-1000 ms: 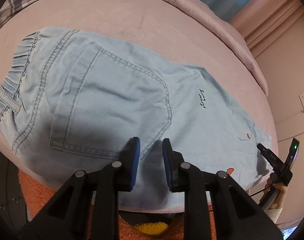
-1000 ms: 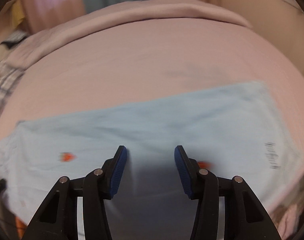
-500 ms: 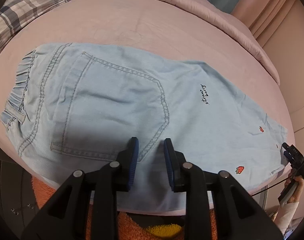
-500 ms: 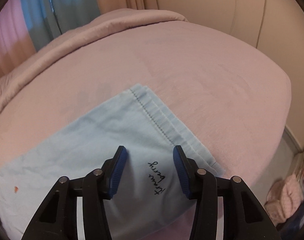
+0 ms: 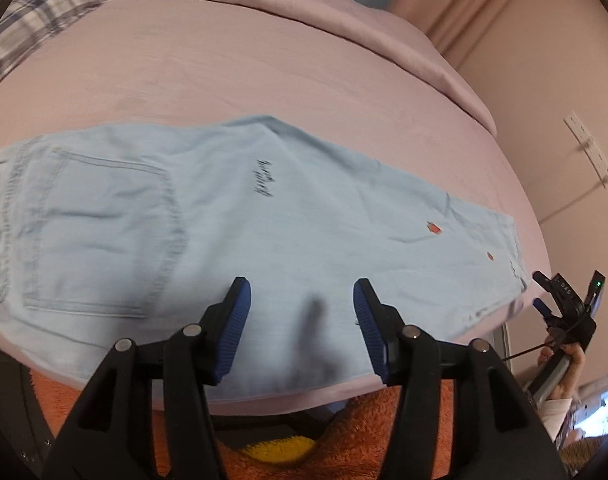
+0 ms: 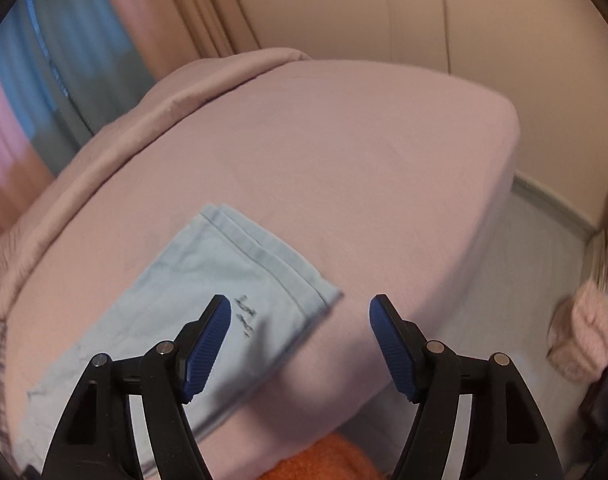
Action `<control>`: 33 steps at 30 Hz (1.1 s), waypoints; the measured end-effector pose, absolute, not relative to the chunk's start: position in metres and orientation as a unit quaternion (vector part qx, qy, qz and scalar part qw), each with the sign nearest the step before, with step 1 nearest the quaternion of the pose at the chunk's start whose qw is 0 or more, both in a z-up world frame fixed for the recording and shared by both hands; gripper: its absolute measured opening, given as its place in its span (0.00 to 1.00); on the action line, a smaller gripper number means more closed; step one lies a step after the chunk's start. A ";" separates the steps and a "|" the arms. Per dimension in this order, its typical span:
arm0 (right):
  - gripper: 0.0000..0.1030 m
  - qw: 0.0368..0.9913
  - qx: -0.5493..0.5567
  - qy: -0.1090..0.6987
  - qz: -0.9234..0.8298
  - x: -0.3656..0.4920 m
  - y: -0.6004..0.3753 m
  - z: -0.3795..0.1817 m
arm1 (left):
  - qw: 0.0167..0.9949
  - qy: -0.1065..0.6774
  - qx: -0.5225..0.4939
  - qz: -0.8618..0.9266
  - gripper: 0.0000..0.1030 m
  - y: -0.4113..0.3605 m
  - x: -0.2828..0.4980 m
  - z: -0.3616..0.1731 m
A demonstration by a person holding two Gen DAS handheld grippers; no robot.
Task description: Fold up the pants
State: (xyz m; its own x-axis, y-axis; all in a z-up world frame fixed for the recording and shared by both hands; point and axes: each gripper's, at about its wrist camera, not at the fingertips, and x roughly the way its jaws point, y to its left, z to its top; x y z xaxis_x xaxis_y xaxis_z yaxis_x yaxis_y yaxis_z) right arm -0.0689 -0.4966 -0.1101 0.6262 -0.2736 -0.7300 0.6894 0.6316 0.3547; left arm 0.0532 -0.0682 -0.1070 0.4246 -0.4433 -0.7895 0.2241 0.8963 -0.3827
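Pale blue denim pants (image 5: 264, 220) lie flat across the pink bed (image 5: 264, 80), with the waistband at the left, a back pocket (image 5: 104, 232) beside it, and the hem at the right. My left gripper (image 5: 302, 292) hovers over the near edge of the leg. Its jaws are opening and nothing is between them. In the right wrist view the stitched hem (image 6: 272, 260) lies at the bed's near right. My right gripper (image 6: 300, 312) hangs just above the hem's corner, its jaws opening with no cloth pinched. The left wrist view shows the right gripper (image 5: 543, 292) past the hem, in a hand.
A plaid pillow (image 5: 32, 20) and a rolled pink duvet (image 5: 323, 8) line the bed's far side. An orange fuzzy garment (image 5: 343, 440) fills the near bottom. Grey floor (image 6: 523, 272) and a pink fuzzy item (image 6: 587, 336) lie right of the bed, below a wall socket (image 5: 587, 148).
Both grippers slid rightward along the pants. The left went from the pocket to mid-leg, the right from mid-leg to the hem. Both sets of jaws widened.
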 end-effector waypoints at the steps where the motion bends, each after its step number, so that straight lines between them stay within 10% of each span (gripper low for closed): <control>1: 0.69 0.840 0.334 0.325 -0.278 -0.069 -0.498 -0.116 | 0.835 0.501 -0.107 -0.202 0.52 -0.070 0.053 -0.109; 11: 0.67 0.838 0.393 0.304 -0.225 -0.046 -0.498 -0.146 | 0.824 0.523 -0.099 -0.197 0.52 -0.084 0.051 -0.122; 18: 0.10 0.853 0.345 0.294 -0.258 -0.030 -0.483 -0.130 | 0.838 0.506 -0.101 -0.176 0.64 -0.064 0.043 -0.114; 33: 0.09 0.957 0.228 0.180 0.024 0.011 -0.334 0.028 | 0.852 0.485 -0.150 -0.123 0.66 -0.008 0.039 -0.106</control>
